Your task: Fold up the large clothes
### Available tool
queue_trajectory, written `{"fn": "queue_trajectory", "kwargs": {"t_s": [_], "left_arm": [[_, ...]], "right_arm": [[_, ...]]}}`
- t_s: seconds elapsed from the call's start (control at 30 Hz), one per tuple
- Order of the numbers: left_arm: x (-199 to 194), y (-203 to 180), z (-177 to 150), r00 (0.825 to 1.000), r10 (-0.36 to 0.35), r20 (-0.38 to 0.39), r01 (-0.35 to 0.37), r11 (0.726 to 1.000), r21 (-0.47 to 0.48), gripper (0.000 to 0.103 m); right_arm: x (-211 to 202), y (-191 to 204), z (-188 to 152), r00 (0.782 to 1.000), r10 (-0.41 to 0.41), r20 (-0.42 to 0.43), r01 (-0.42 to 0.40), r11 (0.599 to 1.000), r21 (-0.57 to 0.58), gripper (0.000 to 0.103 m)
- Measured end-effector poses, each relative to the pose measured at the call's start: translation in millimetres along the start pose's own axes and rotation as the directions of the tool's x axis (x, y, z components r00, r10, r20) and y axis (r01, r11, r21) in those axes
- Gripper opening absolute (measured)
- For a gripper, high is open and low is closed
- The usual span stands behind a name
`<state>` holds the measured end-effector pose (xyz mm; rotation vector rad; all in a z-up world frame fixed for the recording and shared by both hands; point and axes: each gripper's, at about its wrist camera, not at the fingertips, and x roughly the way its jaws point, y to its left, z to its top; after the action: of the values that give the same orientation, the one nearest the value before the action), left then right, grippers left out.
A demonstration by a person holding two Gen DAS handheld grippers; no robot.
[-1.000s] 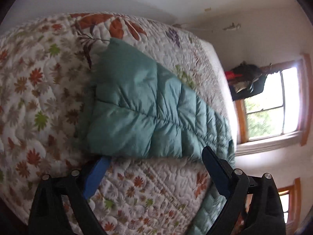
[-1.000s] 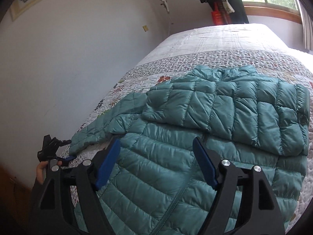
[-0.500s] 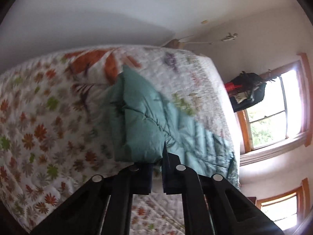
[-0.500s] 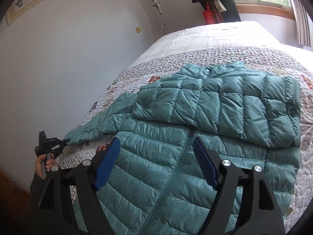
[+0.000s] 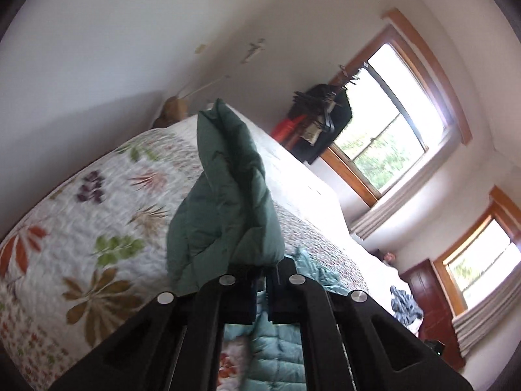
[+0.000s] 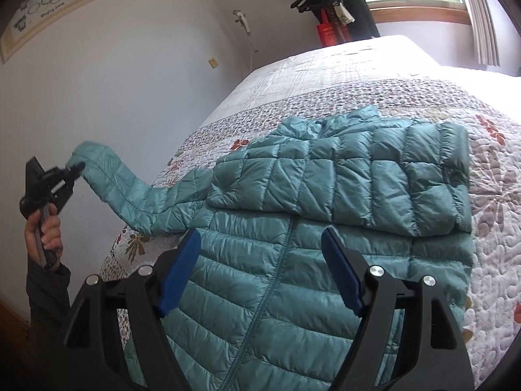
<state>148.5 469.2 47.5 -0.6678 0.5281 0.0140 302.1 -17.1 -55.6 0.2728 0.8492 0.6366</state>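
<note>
While my left gripper (image 5: 260,275) is clamped on the cuff of the jacket's sleeve (image 5: 224,202), that sleeve hangs lifted off the bed (image 6: 495,195), bunched up in front of the camera. From the right wrist view I can see the same sleeve arching up from the shoulder to the left gripper near the wall, with a hand (image 6: 44,233) on its handle. My right gripper (image 6: 260,267) hovers above the jacket (image 6: 276,293) with its blue fingers (image 6: 177,275) spread wide, holding nothing. The teal puffer jacket lies front-up on the floral quilt, zipper running down the middle, and its other sleeve (image 6: 342,176) is folded flat across the chest. Dark clothes hang by the window (image 5: 390,123).
</note>
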Motion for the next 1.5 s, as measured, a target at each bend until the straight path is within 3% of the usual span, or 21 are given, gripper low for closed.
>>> {"fn": "queue_trajectory", "kwargs": {"t_s": [0.13,0.27,0.43,0.57,0.77,0.9,0.93,0.97,1.03,1.07,1.17,1.23,1.4,1.5], "left_arm": [[35,-57,-9,0.998,-0.033,-0.062,0.040,0.992,0.117,0.003],[67,-89,-29,0.989,-0.062,-0.135,0.086,0.979,0.185,0.003],[125,-119,-65,0.961,-0.078,-0.265,0.142,0.963,0.231,0.003],[167,-138,-102,0.927,-0.078,-0.366,0.181,0.950,0.256,0.003],[226,-146,-166,0.857,-0.035,-0.514,0.215,0.931,0.296,0.005],[238,-139,-187,0.824,-0.042,-0.564,0.237,0.931,0.277,0.023],[235,-137,-187,0.817,-0.062,-0.573,0.254,0.931,0.261,0.034],[231,-134,-183,0.817,-0.082,-0.571,0.269,0.930,0.250,0.049],[210,-135,-174,0.829,-0.146,-0.539,0.315,0.919,0.236,0.069],[198,-137,-168,0.834,-0.176,-0.522,0.341,0.910,0.238,0.072],[164,-138,-153,0.840,-0.232,-0.490,0.383,0.893,0.235,0.077],[139,-130,-139,0.856,-0.258,-0.447,0.390,0.891,0.234,0.082],[101,-81,-93,0.915,-0.232,-0.331,0.306,0.932,0.192,0.084],[96,-43,-73,0.933,-0.207,-0.296,0.255,0.958,0.133,0.084]], "right_arm": [[-6,-16,-1,1.000,-0.004,0.006,0.003,0.998,0.055,0.076],[-10,-34,0,1.000,0.004,0.008,-0.005,0.993,0.122,0.076],[-15,-53,3,1.000,-0.002,0.023,-0.002,0.981,0.193,0.076],[-13,-70,6,1.000,-0.009,0.021,0.003,0.970,0.243,0.076],[-1,-81,12,1.000,0.007,-0.009,-0.004,0.957,0.290,0.076],[12,-89,22,0.998,0.057,-0.029,-0.043,0.933,0.357,0.076],[15,-91,25,0.997,0.071,-0.031,-0.054,0.927,0.372,0.076],[19,-91,29,0.996,0.083,-0.036,-0.063,0.923,0.380,0.076],[30,-91,37,0.993,0.109,-0.052,-0.080,0.918,0.389,0.076],[36,-92,40,0.991,0.119,-0.059,-0.086,0.913,0.399,0.076],[60,-93,50,0.982,0.168,-0.088,-0.113,0.889,0.443,0.076],[75,-93,56,0.977,0.185,-0.107,-0.117,0.881,0.458,0.076],[110,-90,67,0.973,0.161,-0.168,-0.071,0.894,0.441,0.076],[128,-90,69,0.968,0.161,-0.194,-0.062,0.899,0.434,0.075]]}}
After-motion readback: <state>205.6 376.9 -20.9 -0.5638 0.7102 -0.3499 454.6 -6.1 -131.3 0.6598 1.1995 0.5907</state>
